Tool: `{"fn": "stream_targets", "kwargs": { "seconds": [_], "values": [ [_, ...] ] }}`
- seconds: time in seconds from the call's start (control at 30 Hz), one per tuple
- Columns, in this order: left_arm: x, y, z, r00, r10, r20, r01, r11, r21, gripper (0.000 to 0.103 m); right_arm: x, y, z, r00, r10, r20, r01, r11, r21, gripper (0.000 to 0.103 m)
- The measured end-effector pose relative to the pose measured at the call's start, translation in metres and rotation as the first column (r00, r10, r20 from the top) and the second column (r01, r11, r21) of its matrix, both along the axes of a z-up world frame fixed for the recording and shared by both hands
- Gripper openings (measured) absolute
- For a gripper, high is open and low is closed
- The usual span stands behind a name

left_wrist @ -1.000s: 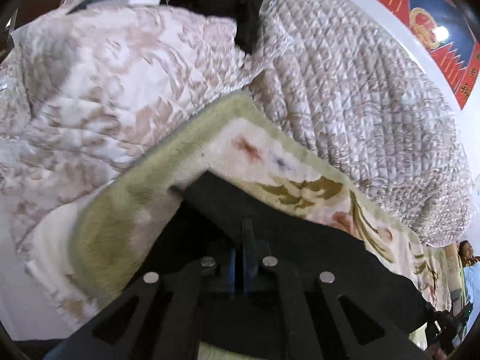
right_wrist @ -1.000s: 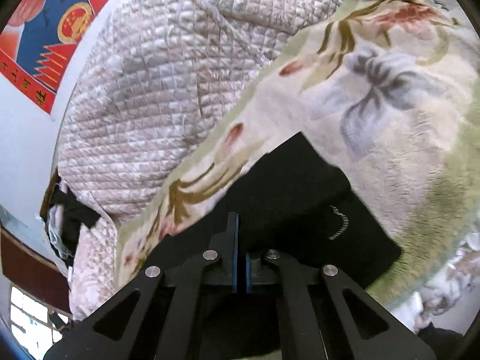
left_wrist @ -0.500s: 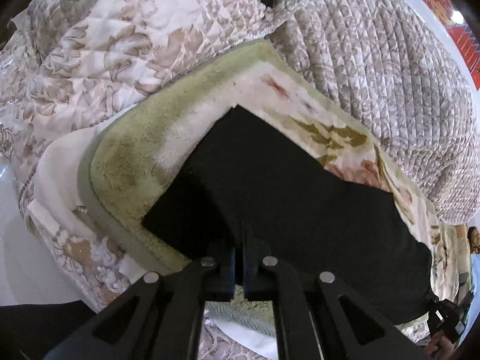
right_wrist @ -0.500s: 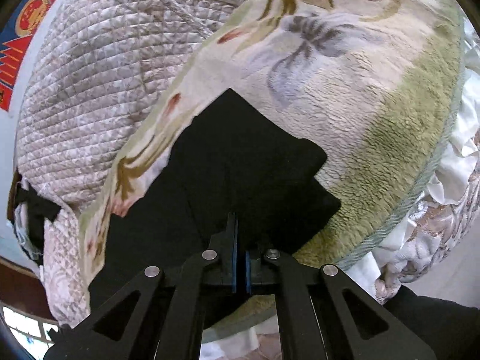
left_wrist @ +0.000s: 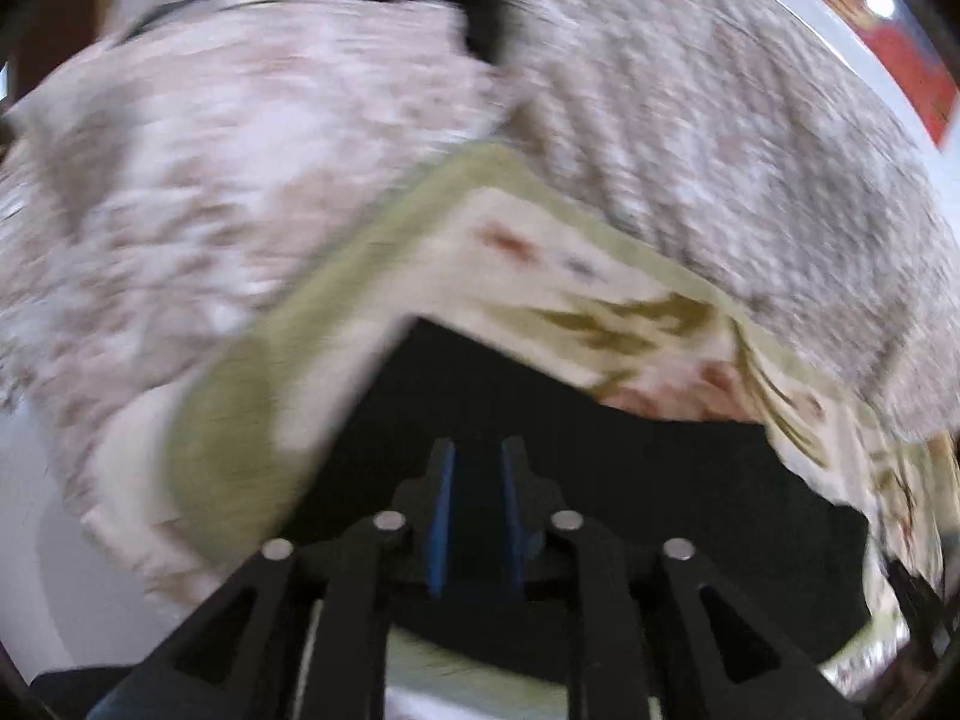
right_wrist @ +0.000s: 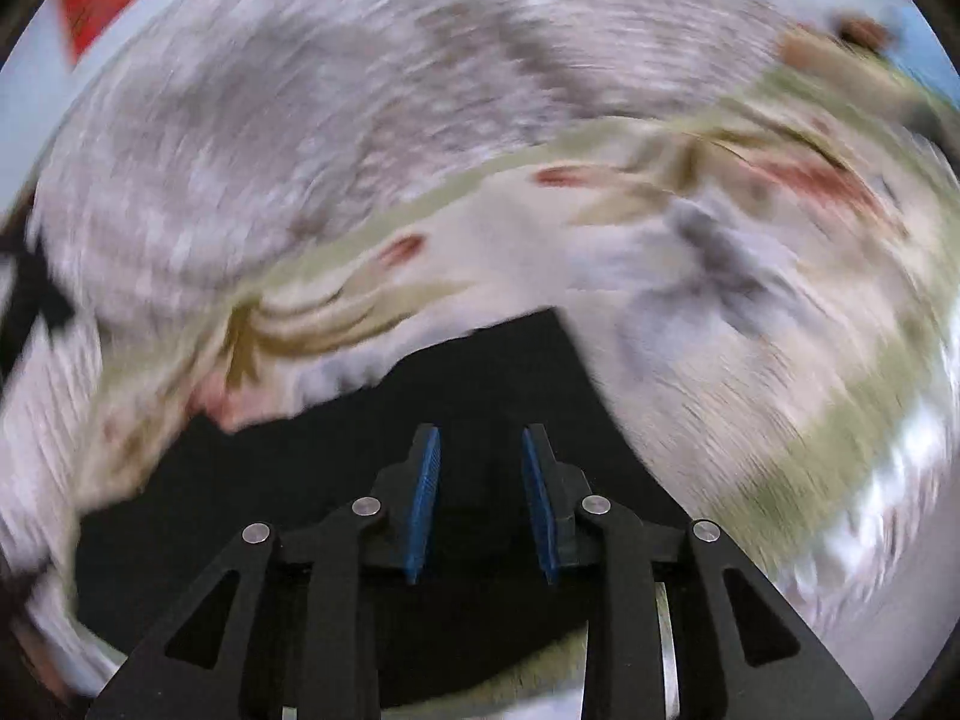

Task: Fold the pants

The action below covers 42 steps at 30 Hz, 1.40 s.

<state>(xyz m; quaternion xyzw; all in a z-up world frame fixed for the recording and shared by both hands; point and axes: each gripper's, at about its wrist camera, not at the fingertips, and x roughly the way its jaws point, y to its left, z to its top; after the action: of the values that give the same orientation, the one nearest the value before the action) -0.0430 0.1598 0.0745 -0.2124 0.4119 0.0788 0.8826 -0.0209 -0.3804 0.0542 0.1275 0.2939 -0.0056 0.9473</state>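
Floral blanket point(left_wrist: 540, 276) bears black pants point(left_wrist: 660, 468) lying crosswise; each hand-held gripper point(left_wrist: 477, 468) point(right_wrist: 480, 456) parted, empty.

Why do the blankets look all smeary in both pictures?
Left wrist view: the quilt and flowery blanket are streaked by motion blur, while the left gripper looks sharp. Right wrist view: the blanket smears in curved streaks, but the right gripper stays crisp over the black pants.

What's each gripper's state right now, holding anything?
Left gripper: jaws open, holding nothing, above the black pants.
Right gripper: jaws open, holding nothing, above the black pants.
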Motion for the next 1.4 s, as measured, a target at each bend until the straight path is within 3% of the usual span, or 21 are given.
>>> {"fn": "stream_targets", "kwargs": {
  "seconds": [0.13,0.27,0.3,0.37,0.4,0.47,0.63,0.77,0.83,0.93,1.0,1.17,1.27,1.4],
  "values": [
    [0.041,-0.045,-0.004,0.984,-0.177,-0.036,0.178,0.983,0.050,0.028,0.045,0.024,-0.006,0.988,0.129,-0.086,-0.137,0.986,-0.091,0.029],
    [0.068,-0.078,-0.025,0.957,-0.274,-0.092,0.283,0.954,0.099,0.028,0.074,0.040,-0.013,0.977,0.150,-0.149,-0.176,0.968,-0.179,0.029],
    [0.071,-0.079,-0.032,0.959,-0.265,-0.104,0.277,0.952,0.127,0.028,0.082,0.037,-0.019,0.979,0.121,-0.162,-0.151,0.970,-0.192,0.026],
    [0.077,-0.075,-0.047,0.967,-0.206,-0.151,0.231,0.958,0.173,0.028,0.089,0.027,-0.027,0.977,0.108,-0.186,-0.134,0.982,-0.134,0.023],
    [0.078,-0.071,-0.051,0.971,-0.193,-0.145,0.214,0.965,0.153,0.028,0.087,0.023,-0.026,0.980,0.103,-0.173,-0.122,0.987,-0.106,0.023],
    [0.075,-0.069,-0.046,0.978,-0.175,-0.118,0.190,0.972,0.138,0.028,0.073,0.026,-0.016,0.991,0.097,-0.095,-0.110,0.985,-0.133,0.026],
    [0.067,-0.078,-0.036,0.980,-0.175,-0.090,0.191,0.958,0.216,0.034,0.052,0.047,-0.002,0.987,0.157,0.012,-0.152,0.970,-0.191,0.027],
    [0.074,-0.082,-0.043,0.977,-0.185,-0.110,0.206,0.952,0.227,0.034,0.064,0.054,-0.009,0.989,0.145,-0.036,-0.149,0.961,-0.234,0.033],
    [0.077,-0.079,-0.045,0.979,-0.164,-0.121,0.189,0.954,0.234,0.034,0.071,0.042,-0.015,0.994,0.073,-0.075,-0.089,0.968,-0.236,0.033],
    [0.076,-0.071,-0.041,0.987,-0.120,-0.103,0.143,0.956,0.255,0.035,0.073,0.019,-0.016,0.996,-0.002,-0.087,-0.013,0.985,-0.172,0.033],
    [0.075,-0.067,-0.038,0.991,-0.094,-0.092,0.116,0.954,0.276,0.038,0.071,0.020,-0.014,0.997,0.004,-0.076,-0.015,0.989,-0.150,0.033],
    [0.071,-0.070,-0.035,0.992,-0.101,-0.072,0.117,0.952,0.283,0.041,0.061,0.071,-0.009,0.977,0.211,0.009,-0.207,0.966,-0.156,0.033],
    [0.067,-0.086,-0.033,0.982,-0.182,-0.053,0.189,0.939,0.286,0.041,0.062,0.117,-0.013,0.936,0.352,-0.018,-0.350,0.921,-0.170,0.033],
    [0.066,-0.099,-0.033,0.968,-0.246,-0.060,0.252,0.918,0.306,0.041,0.061,0.168,-0.018,0.891,0.453,-0.036,-0.448,0.862,-0.236,0.033]
  ]
}}
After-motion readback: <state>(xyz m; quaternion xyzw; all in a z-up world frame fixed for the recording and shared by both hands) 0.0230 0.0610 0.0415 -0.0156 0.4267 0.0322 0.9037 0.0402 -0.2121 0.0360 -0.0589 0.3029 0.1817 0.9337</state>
